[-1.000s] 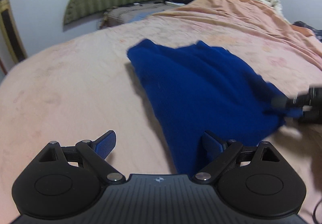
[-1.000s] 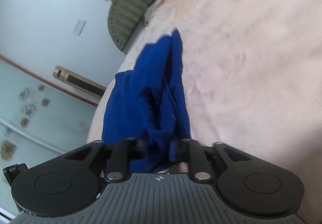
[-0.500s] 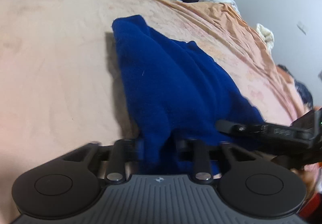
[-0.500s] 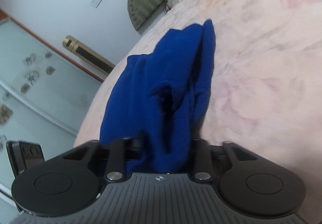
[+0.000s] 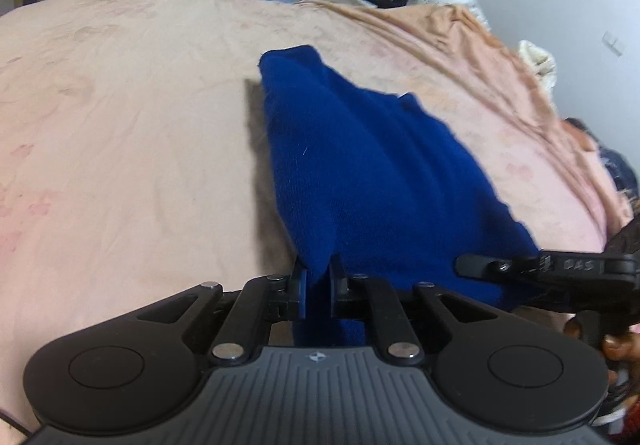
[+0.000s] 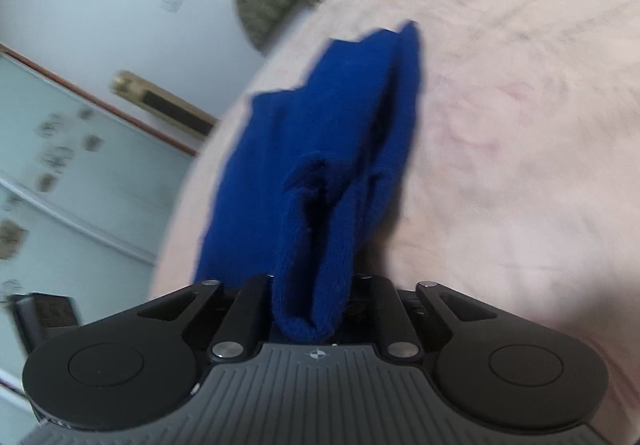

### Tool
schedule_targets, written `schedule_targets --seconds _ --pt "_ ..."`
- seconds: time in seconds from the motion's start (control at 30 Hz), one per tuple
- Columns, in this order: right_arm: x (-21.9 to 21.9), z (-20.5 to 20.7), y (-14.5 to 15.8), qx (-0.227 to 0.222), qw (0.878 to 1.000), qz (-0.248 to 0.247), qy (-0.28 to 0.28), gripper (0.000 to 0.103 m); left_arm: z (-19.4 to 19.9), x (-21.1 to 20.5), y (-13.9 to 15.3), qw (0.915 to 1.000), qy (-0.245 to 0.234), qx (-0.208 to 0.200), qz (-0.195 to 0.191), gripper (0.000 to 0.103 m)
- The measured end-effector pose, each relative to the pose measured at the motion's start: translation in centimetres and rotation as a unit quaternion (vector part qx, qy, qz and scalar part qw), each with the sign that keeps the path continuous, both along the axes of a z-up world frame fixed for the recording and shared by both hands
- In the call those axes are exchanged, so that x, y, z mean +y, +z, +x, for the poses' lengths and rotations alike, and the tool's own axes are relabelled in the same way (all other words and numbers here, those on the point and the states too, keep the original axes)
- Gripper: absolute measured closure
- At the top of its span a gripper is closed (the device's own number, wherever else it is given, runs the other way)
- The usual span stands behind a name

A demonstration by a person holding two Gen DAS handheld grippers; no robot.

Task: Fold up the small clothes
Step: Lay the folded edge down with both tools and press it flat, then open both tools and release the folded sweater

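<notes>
Now gripping near corners of blue garment (image 5: 360, 165) on bed (image 5: 120, 125): left tongs (image 5: 318, 285) clamped, right tongs (image 6: 312, 309) clamped; next, probably lift, fold away.

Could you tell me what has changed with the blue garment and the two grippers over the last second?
The left gripper, open beside the blue garment a second ago, has closed its jaws on the near edge. The right gripper already had cloth between its jaws; they have just been opening slightly, yet still hold a thick fold. The near end is now lifted and bunched between both. The far end still lies on the pink bedspread.
</notes>
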State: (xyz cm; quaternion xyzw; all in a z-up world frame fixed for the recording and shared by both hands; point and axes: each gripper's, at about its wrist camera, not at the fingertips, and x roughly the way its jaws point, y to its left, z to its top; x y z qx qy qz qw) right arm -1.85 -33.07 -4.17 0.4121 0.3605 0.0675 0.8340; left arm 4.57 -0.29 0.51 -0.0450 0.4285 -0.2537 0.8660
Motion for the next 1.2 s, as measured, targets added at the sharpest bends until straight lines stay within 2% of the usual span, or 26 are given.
schedule_targets --seconds 0.07,0.13,0.2,0.23,0.27,0.3,0.37,0.4,0.47,0.5,0.53,0.63,0.73,0.8,0.97,1.13,1.2 --pt "0.2 -0.6 0.8 -0.006 1.0 -0.023 -0.01 0.076 -0.8 -0.4 0.7 0.9995 0.006 -0.023 0.021 0.09" --pt "0.7 -1.4 2.0 -0.014 0.996 -0.09 -0.018 0.074 -1.7 -1.0 1.2 0.9975 0.008 -0.049 0.051 0.089" --pt "0.8 -2.1 2.7 -0.014 0.99 -0.133 -0.041 0.071 -2.2 -1.5 1.3 0.9955 0.01 -0.058 0.074 0.089" --pt "0.8 -2.6 3.2 -0.013 0.985 -0.158 -0.063 0.07 -2.5 -1.6 1.2 0.995 0.012 -0.059 0.08 0.089" --pt "1.2 -3.0 3.8 -0.016 0.978 -0.192 -0.084 0.065 -2.7 -1.7 1.2 0.9944 0.014 -0.061 0.085 0.089" --pt "2.0 -3.2 4.7 -0.024 0.966 -0.236 -0.099 0.065 -3.0 -1.8 1.2 0.9937 0.016 -0.064 0.09 0.089" --pt "3.8 -3.9 6.3 -0.062 0.946 -0.303 -0.099 0.065 -3.3 -2.2 1.3 0.9919 0.017 -0.072 0.103 0.088" --pt "4.6 -4.0 6.9 -0.083 0.942 -0.313 -0.086 0.065 -3.4 -2.5 1.3 0.991 0.017 -0.074 0.11 0.088" --pt "5.8 -3.6 7.3 -0.105 0.94 -0.319 -0.055 0.065 -3.5 -2.9 1.2 0.9894 0.018 -0.075 0.123 0.087" --pt "6.2 -3.2 7.1 -0.103 0.941 -0.319 -0.043 0.061 -3.6 -2.9 1.1 0.9892 0.019 -0.074 0.125 0.087" --pt "6.5 -2.6 6.5 -0.087 0.942 -0.322 -0.034 0.063 -3.7 -2.9 1.1 0.9891 0.02 -0.073 0.126 0.087" --pt "6.4 -1.9 4.3 -0.019 0.947 -0.318 -0.028 0.059 -4.1 -2.9 1.0 0.9885 0.024 -0.071 0.131 0.086" --pt "6.7 -3.7 5.0 -0.044 0.948 -0.314 -0.033 0.061 -4.4 -2.8 0.9 0.9876 0.024 -0.075 0.136 0.085" --pt "7.5 -4.4 5.4 -0.056 0.942 -0.329 -0.027 0.049 -4.6 -3.0 0.8 0.9866 0.025 -0.077 0.142 0.085" --pt "8.1 -3.9 3.5 -0.015 0.942 -0.335 -0.016 0.042 -5.1 -3.3 0.7 0.9841 0.03 -0.084 0.154 0.083" --pt "8.3 -3.6 3.4 -0.017 0.939 -0.342 -0.017 0.042 -5.3 -3.1 0.6 0.9822 0.044 -0.087 0.16 0.066" --pt "8.4 -3.7 3.2 -0.017 0.938 -0.345 -0.018 0.041 -5.4 -3.0 0.5 0.9813 0.053 -0.089 0.162 0.047"
